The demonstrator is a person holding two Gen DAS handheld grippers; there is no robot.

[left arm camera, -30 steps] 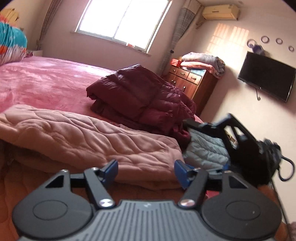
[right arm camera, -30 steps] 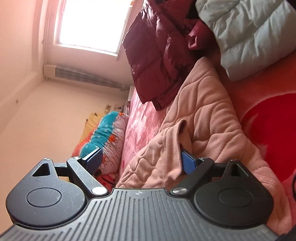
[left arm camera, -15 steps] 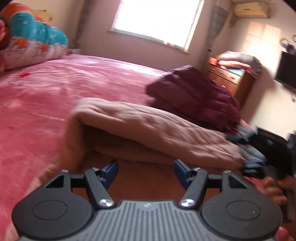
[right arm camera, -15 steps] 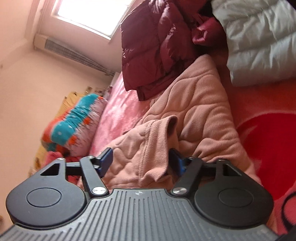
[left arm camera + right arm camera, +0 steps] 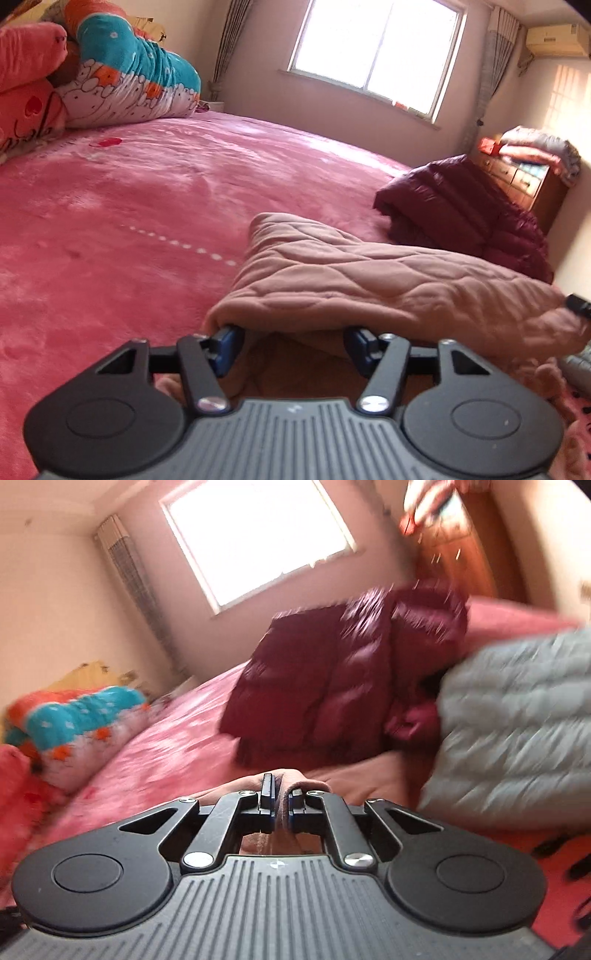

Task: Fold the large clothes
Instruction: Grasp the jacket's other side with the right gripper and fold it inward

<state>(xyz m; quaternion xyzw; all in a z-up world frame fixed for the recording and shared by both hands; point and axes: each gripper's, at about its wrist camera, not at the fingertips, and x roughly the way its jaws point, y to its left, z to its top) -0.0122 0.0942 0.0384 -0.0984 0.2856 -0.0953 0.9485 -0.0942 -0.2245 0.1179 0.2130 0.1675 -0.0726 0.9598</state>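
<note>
A: What has changed on the bed [image 5: 110,229] in the last second?

B: The right tongs [image 5: 281,805] were wide open around a fold of the pink quilted garment [image 5: 369,280]. Now they are fully closed and a pinch of the pink cloth is pressed between the two pads. That view is also blurred and has rolled nearly level.

A: And the left tongs [image 5: 291,345]?

B: They were in front of the long side of the garment; now they are at its other end. They are about half open and closing. The folded edge lies over the tips, but I cannot tell if the pads press it yet.

A: Where does the garment lie?

B: Near the foot edge of the bed, in front of the dark red padded jacket [image 5: 461,210]. A grey padded jacket [image 5: 517,731] is just beside it, toward the right corner.

A: What does it mean for the folding?

B: I think one end is secured. When the left side grips too, the garment can be lifted for the next fold.
</note>
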